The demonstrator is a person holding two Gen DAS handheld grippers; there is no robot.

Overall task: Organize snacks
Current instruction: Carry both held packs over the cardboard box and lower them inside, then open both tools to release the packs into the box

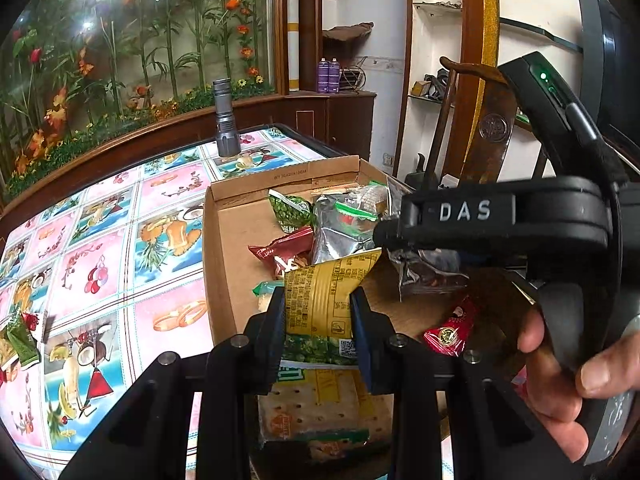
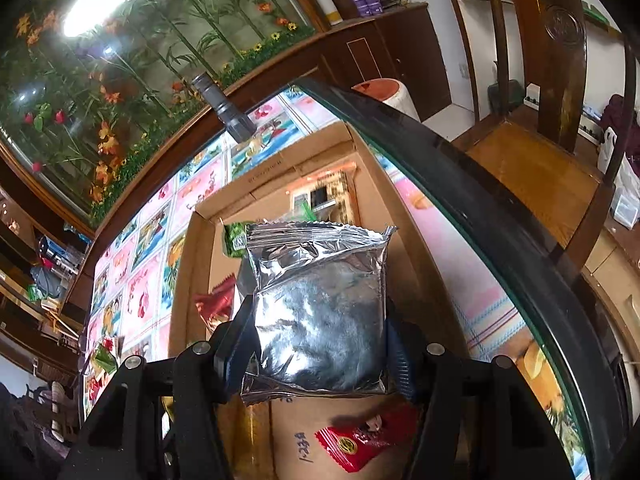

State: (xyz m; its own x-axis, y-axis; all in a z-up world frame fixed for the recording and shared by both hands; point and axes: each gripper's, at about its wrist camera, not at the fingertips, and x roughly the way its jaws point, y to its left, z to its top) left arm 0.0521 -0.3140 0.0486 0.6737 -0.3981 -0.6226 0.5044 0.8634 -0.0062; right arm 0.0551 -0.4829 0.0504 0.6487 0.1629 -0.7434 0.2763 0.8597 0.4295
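Note:
A shallow cardboard box (image 1: 224,240) lies on the patterned tablecloth and holds several snack packets. My left gripper (image 1: 320,310) is shut on a yellow packet (image 1: 324,288), held upright over the box's near end. My right gripper (image 2: 318,332) is shut on a silver foil packet (image 2: 320,300) above the middle of the box (image 2: 188,280). In the left wrist view the right tool's black housing marked DAS (image 1: 500,216) reaches in from the right, with a person's hand (image 1: 560,380) on its grip. A red packet (image 2: 360,444) lies on the box floor below the foil packet.
A grey flashlight (image 1: 226,120) stands on the table behind the box. Loose snacks (image 1: 20,340) lie at the table's left edge. A cracker pack (image 1: 320,412) lies under my left gripper. The table's dark glass edge (image 2: 480,208) runs along the right, with a wooden chair (image 2: 540,152) beyond.

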